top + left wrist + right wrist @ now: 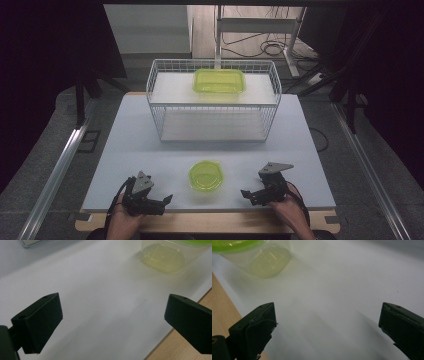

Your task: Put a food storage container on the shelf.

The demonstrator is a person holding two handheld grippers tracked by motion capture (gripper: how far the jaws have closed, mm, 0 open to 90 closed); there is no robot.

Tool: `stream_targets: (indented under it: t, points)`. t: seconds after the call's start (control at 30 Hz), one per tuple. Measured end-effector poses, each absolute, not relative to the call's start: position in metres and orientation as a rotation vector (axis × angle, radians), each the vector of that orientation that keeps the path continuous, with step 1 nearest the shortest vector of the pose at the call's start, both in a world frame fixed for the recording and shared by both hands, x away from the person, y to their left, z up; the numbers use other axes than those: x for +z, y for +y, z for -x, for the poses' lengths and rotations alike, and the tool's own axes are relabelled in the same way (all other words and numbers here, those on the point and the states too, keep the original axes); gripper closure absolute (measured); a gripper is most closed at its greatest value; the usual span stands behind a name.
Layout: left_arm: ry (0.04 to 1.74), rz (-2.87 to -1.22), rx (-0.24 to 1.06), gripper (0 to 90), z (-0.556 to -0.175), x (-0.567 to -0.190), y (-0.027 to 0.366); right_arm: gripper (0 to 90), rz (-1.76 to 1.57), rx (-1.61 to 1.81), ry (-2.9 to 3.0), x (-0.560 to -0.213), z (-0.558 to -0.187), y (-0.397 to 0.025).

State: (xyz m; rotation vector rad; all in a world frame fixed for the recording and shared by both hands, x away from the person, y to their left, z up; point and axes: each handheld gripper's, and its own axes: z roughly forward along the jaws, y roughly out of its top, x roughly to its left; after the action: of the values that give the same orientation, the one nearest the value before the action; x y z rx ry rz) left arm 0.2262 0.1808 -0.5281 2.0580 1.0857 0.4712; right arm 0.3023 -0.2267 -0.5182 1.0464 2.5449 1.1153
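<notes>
A small round clear plastic container with a lime-green lid (205, 176) is seen standing on the near part of the white tabletop (150, 150), between the two tongs and apart from both. The left gripper (167, 199) is held at the near edge with its jaws spread wide and nothing between them; the container is seen ahead of it in the left gripper view (165, 260). The right gripper (246, 194) is likewise released and empty. Farther back, a white wire basket rack (212, 102) is placed, with a rectangular lime-green lidded box (219, 81) on its upper shelf. Dark surroundings and floor cables (270, 47) are seen beyond.
</notes>
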Motion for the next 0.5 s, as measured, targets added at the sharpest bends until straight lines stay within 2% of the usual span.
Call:
stream_targets:
  t: [0.5]
  points:
    - [1.075, -2.057, 0.468, 1.4, -0.227, -0.529, 0.180, 3.3, -1.244, 1.302, 2.580, -0.497, -0.315, -0.215]
